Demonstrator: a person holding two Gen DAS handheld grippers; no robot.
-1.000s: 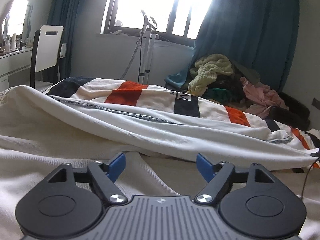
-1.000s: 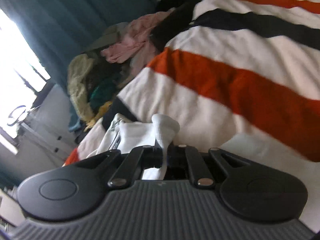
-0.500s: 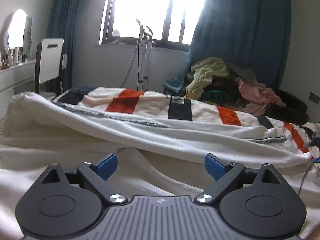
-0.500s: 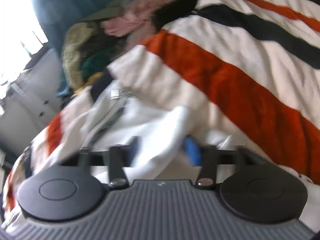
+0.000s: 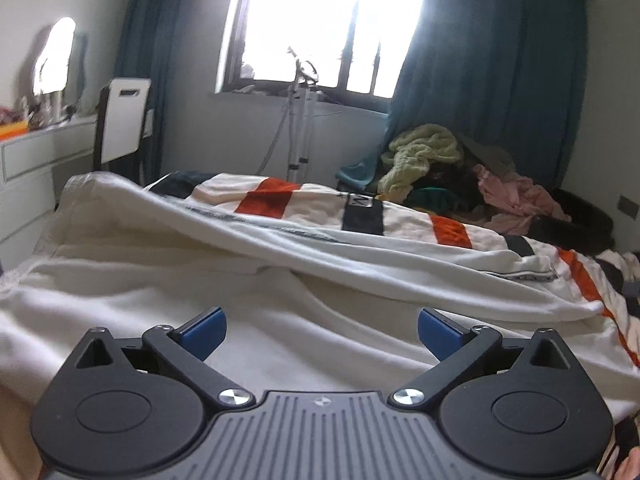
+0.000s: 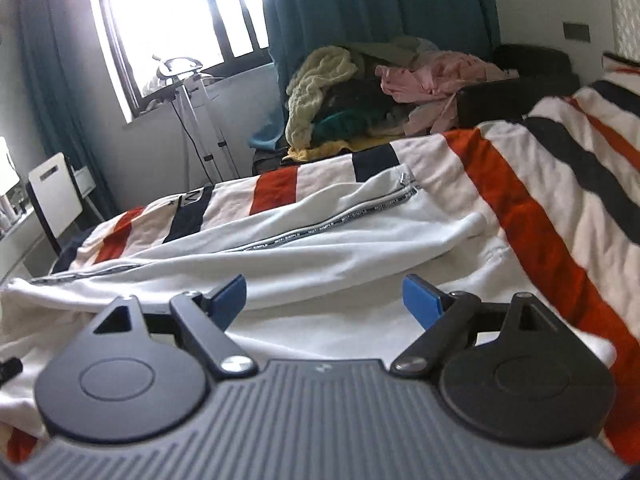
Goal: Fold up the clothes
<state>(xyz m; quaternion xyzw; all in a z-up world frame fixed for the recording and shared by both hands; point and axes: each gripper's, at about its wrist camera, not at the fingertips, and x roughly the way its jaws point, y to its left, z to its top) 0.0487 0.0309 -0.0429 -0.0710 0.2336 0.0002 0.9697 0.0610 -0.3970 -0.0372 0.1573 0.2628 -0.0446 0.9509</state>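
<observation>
While both tongs [image 5: 322, 334] [image 6: 324, 298] gape empty, left having just widened, white trousers [image 6: 320, 240] lie lengthwise across the bed [image 6: 560, 200].

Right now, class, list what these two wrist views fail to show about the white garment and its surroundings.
- White garment: near edge hidden behind the left gripper; kind unclear.
- Same garment, right wrist view: near part hidden behind the right gripper.
- Clothes pile: items tangled, uncountable.
- Outside the window: washed out by glare.

Both wrist cams sit low over the bed, angled slightly down past own claw; shared ahead: white garment [image 5: 280, 264] [image 6: 320, 248], clothes pile [image 5: 460, 168] [image 6: 380, 92], window [image 5: 328, 20] [image 6: 168, 20]
</observation>
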